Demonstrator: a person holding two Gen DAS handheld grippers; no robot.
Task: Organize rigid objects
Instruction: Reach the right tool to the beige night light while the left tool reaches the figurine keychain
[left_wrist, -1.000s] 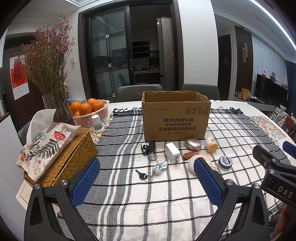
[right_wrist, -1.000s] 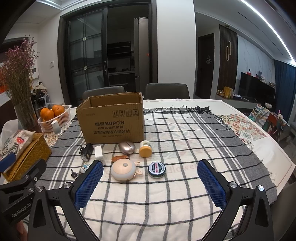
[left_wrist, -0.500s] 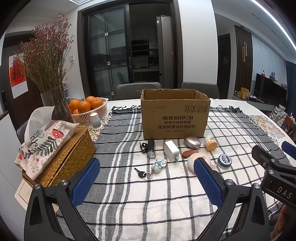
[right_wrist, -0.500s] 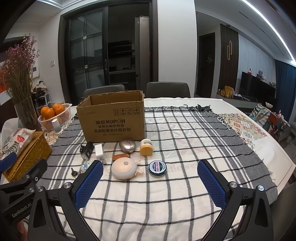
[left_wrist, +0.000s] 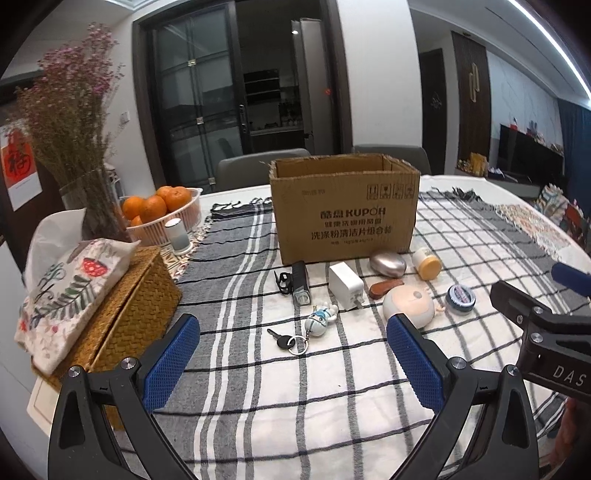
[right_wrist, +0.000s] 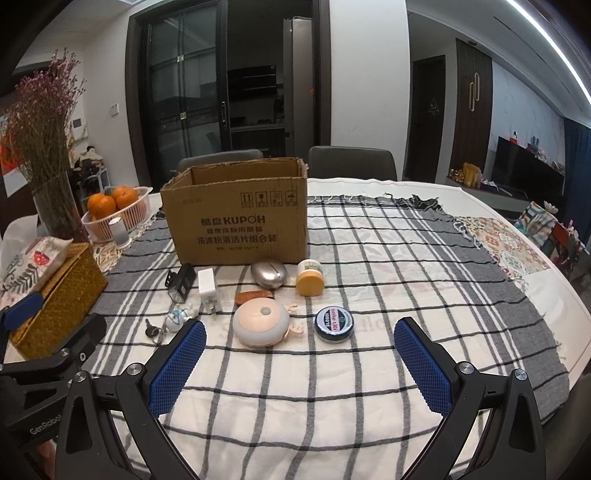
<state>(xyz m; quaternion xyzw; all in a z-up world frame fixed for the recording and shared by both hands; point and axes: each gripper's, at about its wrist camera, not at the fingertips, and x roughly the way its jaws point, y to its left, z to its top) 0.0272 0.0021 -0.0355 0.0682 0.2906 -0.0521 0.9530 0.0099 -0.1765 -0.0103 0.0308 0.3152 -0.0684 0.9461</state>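
Right wrist view showed your right gripper (right_wrist: 299, 354) with its blue-padded fingers (right_wrist: 177, 365) spread wide and empty, hovering just short of the round peach-coloured plastic toy (right_wrist: 261, 326) and the small round blue-lidded tin (right_wrist: 333, 324); your left gripper (left_wrist: 291, 360) was likewise released and held nothing. All the small items lay on the checked cloth of the bench (right_wrist: 369, 369), in front of the open brown cardboard box (right_wrist: 240, 218). I judged the tin light, stiff and slick on its rim, best pinched across its diameter. The smooth silver metal oval (right_wrist: 269, 273) looked slippery and likely to squirt out, so you needed a grip across its narrow middle.
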